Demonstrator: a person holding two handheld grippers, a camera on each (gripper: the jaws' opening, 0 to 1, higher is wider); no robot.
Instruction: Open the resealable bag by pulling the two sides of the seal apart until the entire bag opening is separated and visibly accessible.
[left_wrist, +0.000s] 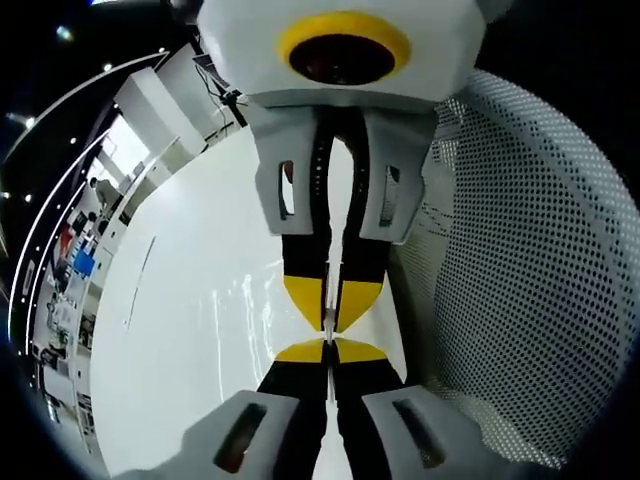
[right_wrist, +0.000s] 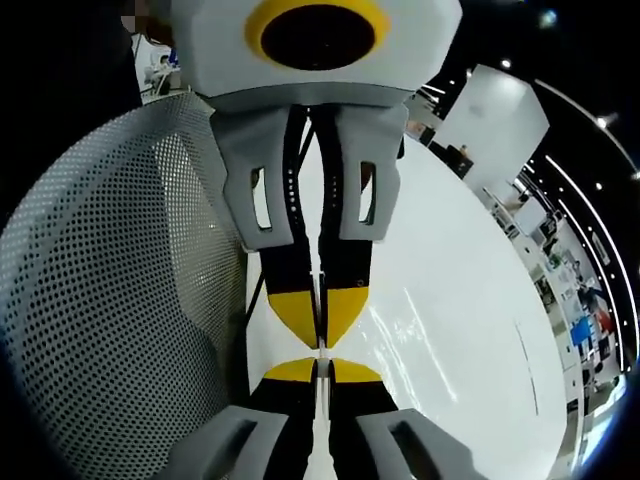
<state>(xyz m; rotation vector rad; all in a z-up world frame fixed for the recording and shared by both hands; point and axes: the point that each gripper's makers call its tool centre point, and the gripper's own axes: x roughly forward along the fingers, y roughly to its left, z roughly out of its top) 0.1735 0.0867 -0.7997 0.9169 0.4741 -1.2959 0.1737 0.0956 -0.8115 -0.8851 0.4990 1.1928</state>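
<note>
oddly, the two grippers meet tip to tip over a glossy white worktop (left_wrist: 200, 330). in the left gripper view, the left gripper (left_wrist: 328, 352) rises from the bottom with its yellow-tipped jaws drawn together, and the right gripper (left_wrist: 328, 300) comes down from the top, jaws likewise closed to a sliver. the right gripper view mirrors this. between the tips runs only a thin pale line; i cannot tell whether that is the bag's film or just the worktop behind, so i cannot place the resealable bag or say either gripper holds it. a white perforated mesh panel (left_wrist: 540, 270) curves along one side.

judging from the task, such a bag should be light, limp and slick, its seal strip the only stiffer part. the sensible hold is one lip just above the seal per gripper, near the middle, pulling apart evenly so the film doesn't slip out.
</note>
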